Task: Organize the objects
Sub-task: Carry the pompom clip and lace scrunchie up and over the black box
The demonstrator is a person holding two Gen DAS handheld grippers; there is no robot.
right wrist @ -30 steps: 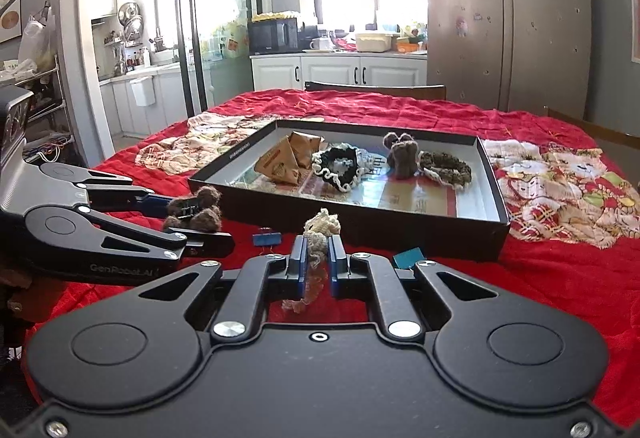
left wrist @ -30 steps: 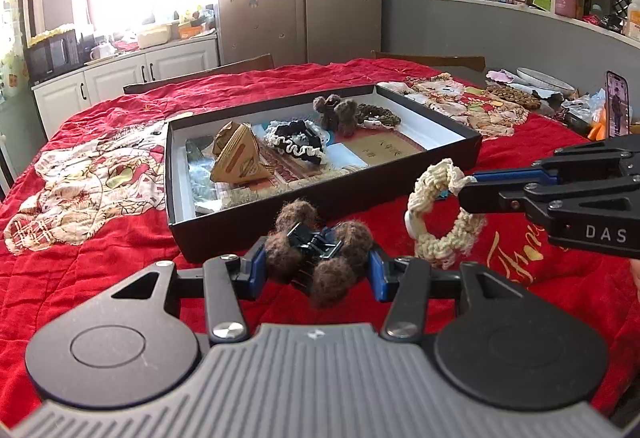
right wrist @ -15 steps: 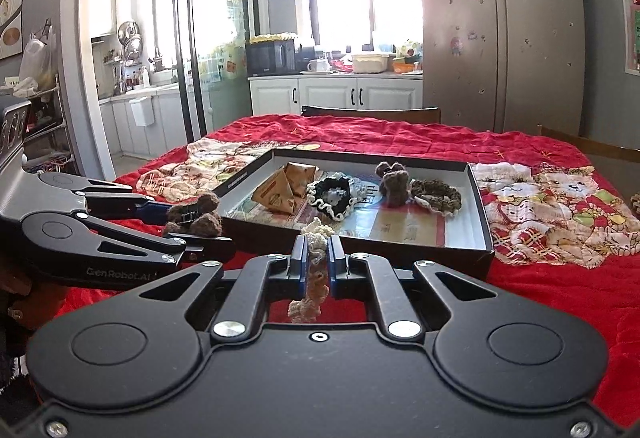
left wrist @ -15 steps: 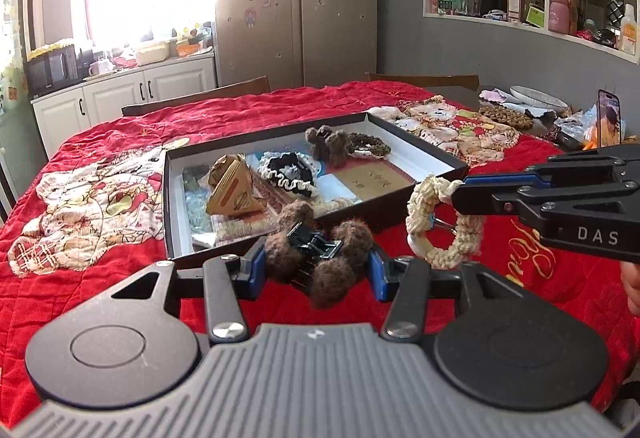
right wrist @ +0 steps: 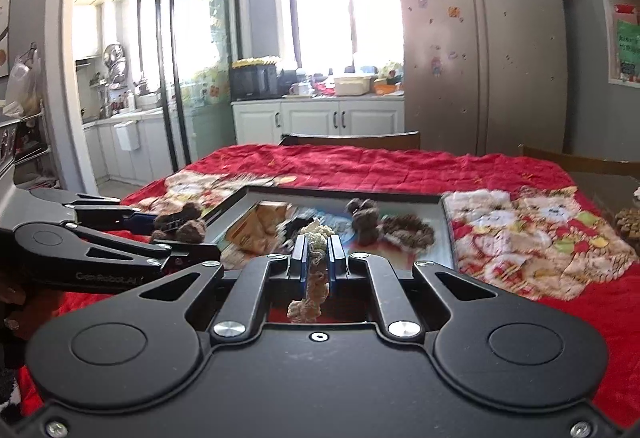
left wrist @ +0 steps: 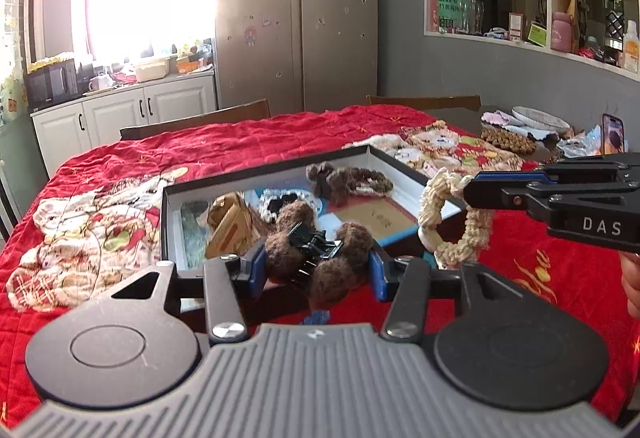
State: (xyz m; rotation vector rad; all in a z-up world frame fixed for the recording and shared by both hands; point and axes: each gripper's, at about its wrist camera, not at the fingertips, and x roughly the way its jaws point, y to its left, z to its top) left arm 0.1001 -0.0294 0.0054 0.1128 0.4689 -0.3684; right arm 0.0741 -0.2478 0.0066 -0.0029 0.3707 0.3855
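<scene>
Left gripper (left wrist: 316, 264) is clamped on a brown pom-pom hair claw (left wrist: 318, 256), blue pads pressing the fuzzy balls on either side. The clip's long axis runs crosswise, pad to pad, with the black teeth angled up and away toward the box. It's held in the air over the near edge of the black shallow box (left wrist: 264, 180).

Right gripper (right wrist: 318, 256) is pinched tight on a cream braided rope ring (left wrist: 454, 216). From its own camera the ring is edge-on, hanging straight down between the fingers; from the left camera it's a loop standing upright, face toward that lens, just off the box's near right corner.

Inside the box: a tan folded paper piece (left wrist: 230, 226) at the left, a black and white scrunchie (left wrist: 284, 202) mid, another brown pom-pom clip (left wrist: 326, 180) and a dark braided ring (left wrist: 370, 178) at the back. The box sits on a red quilt (left wrist: 120, 174) covering the table. A phone (left wrist: 613, 133) stands far right.
</scene>
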